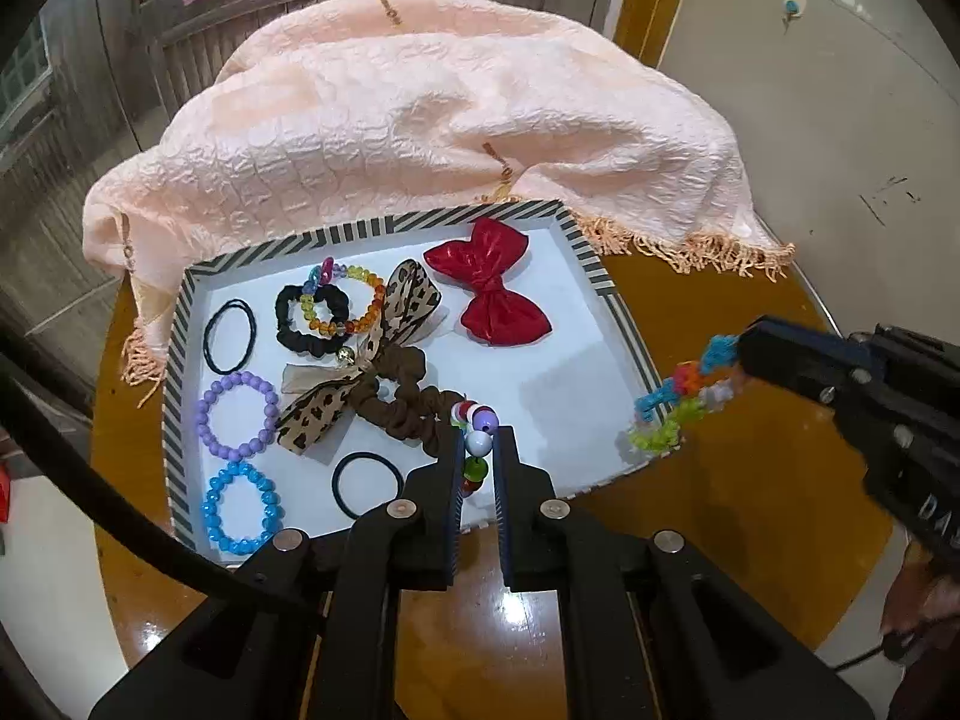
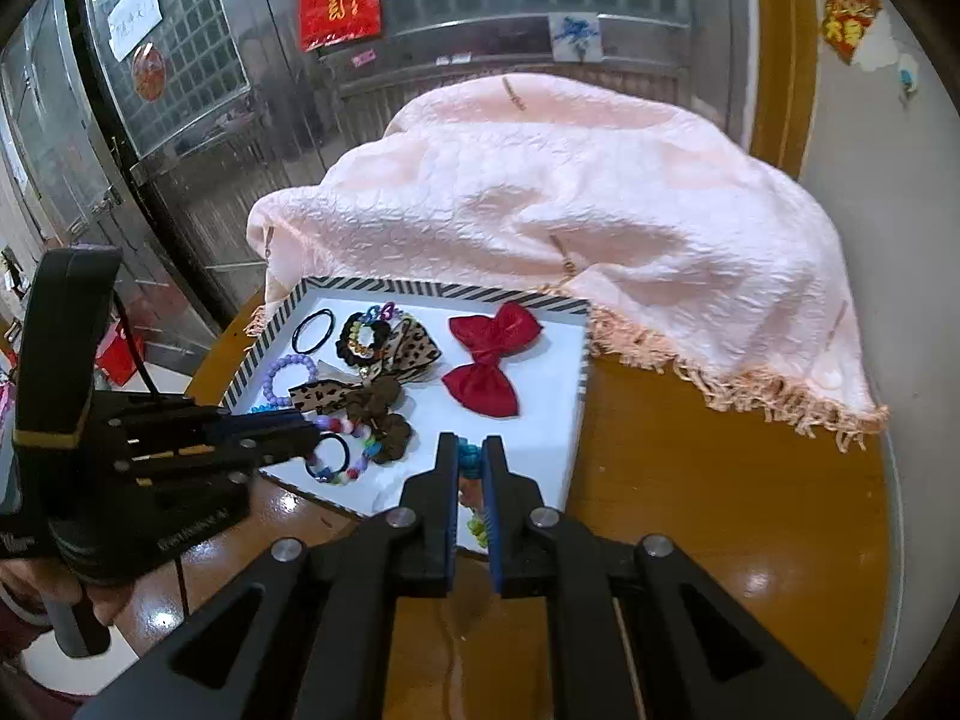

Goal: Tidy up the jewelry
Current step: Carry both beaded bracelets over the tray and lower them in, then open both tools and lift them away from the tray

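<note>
Your left gripper (image 1: 479, 450) has its fingers pinched on a multicolour bead bracelet (image 1: 477, 441): white, lilac, green and red beads sit in the narrow gap betw. the pads, right at the tips, over the near edge of the striped tray (image 1: 588, 246). Your right gripper (image 2: 470, 453) is clamped on a loom-band bracelet (image 1: 684, 399), w/ the blue end nipped at the fingertips and the orange and lime-green part hanging below, over the tray's right-hand near corner. From the left wrist cam it looks held clear of the tray floor, but the blur makes that hard to confirm.

Just ahead of your left fingertips, inside the tray: brown scrunchie w/ leopard-print bow (image 1: 384, 384), touching the beads you hold. Left of the left fingers: black hair tie (image 1: 366, 485), blue bead bracelet (image 1: 242, 507), then purple bead bracelet (image 1: 238, 414) further out. Beyond those, another thin black hair tie (image 1: 230, 336) and a black scrunchie (image 1: 312, 321) w/ a rainbow bead bracelet (image 1: 351, 297) lying across it. Red satin bow (image 1: 489, 291) sits well ahead, toward the tray's far right corner, apart from the rest.

Tray rests on a round wooden table (image 1: 708, 540). Behind it, a pink fringed cloth (image 1: 420, 120) is heaped, its edge draped over the tray's far rim.
</note>
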